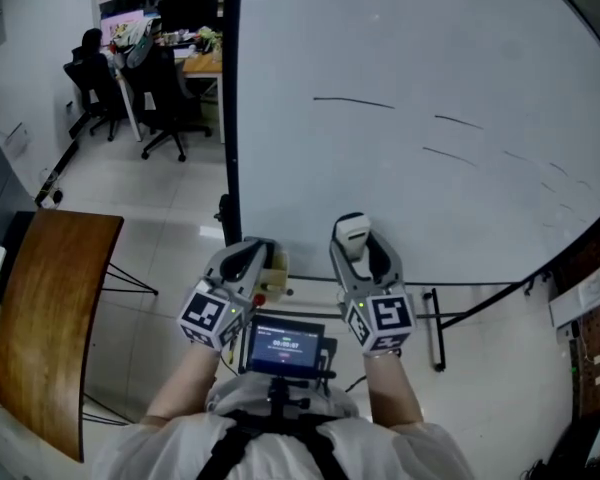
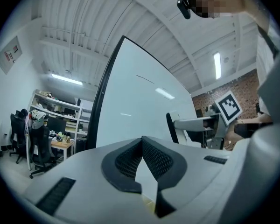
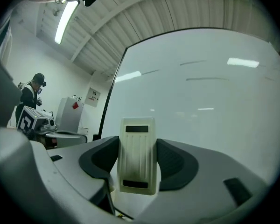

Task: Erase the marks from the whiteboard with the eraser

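A large whiteboard stands in front of me, carrying several thin dark marks across its middle and right. My right gripper is shut on a cream eraser, held low near the board's bottom edge, below the marks. The eraser pokes up between the jaws. My left gripper hangs beside it at the board's lower left, shut with nothing in it; its pads meet at the tips. The whiteboard fills the right gripper view, and the board rises ahead in the left gripper view.
A wooden tabletop stands at my left. Office chairs and a desk sit at the back left. The board's black stand legs spread on the floor. A person stands far left in the right gripper view.
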{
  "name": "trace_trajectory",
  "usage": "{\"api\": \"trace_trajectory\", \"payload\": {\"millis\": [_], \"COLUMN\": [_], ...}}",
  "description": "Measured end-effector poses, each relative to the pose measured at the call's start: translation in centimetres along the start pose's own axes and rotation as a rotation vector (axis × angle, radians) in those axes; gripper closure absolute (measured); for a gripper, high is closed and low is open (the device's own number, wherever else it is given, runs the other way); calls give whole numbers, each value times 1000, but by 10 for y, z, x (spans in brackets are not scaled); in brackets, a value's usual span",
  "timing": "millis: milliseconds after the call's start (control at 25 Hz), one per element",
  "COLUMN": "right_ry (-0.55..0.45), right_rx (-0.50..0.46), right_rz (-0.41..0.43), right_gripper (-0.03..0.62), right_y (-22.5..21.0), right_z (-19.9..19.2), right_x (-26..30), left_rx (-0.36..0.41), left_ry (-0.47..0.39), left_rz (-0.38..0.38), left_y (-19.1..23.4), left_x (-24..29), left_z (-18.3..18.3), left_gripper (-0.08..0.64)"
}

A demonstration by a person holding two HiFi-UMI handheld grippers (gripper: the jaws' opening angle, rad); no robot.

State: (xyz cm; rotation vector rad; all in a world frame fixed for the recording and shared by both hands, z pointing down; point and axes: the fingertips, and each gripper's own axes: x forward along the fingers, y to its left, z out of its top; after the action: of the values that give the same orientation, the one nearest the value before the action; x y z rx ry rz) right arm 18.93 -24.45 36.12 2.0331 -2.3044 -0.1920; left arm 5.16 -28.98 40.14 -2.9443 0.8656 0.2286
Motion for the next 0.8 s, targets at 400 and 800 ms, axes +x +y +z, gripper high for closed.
{"api": "trace_trajectory", "payload": {"millis": [400, 800], "right_ry": [144, 198], "right_rx": [114, 121], "right_rz": [6, -39], "right_gripper": [328, 328], "right_y": [30, 72], "right_z": [-68, -79], "right_x": [-15, -42], "left_rx": [-10, -90], "left_ry": [41, 75], "left_rz": [-2, -50], "left_y": [3, 2], "left_x": [-24, -62], "left_z": [-18, -32], "left_gripper": [555, 555]}}
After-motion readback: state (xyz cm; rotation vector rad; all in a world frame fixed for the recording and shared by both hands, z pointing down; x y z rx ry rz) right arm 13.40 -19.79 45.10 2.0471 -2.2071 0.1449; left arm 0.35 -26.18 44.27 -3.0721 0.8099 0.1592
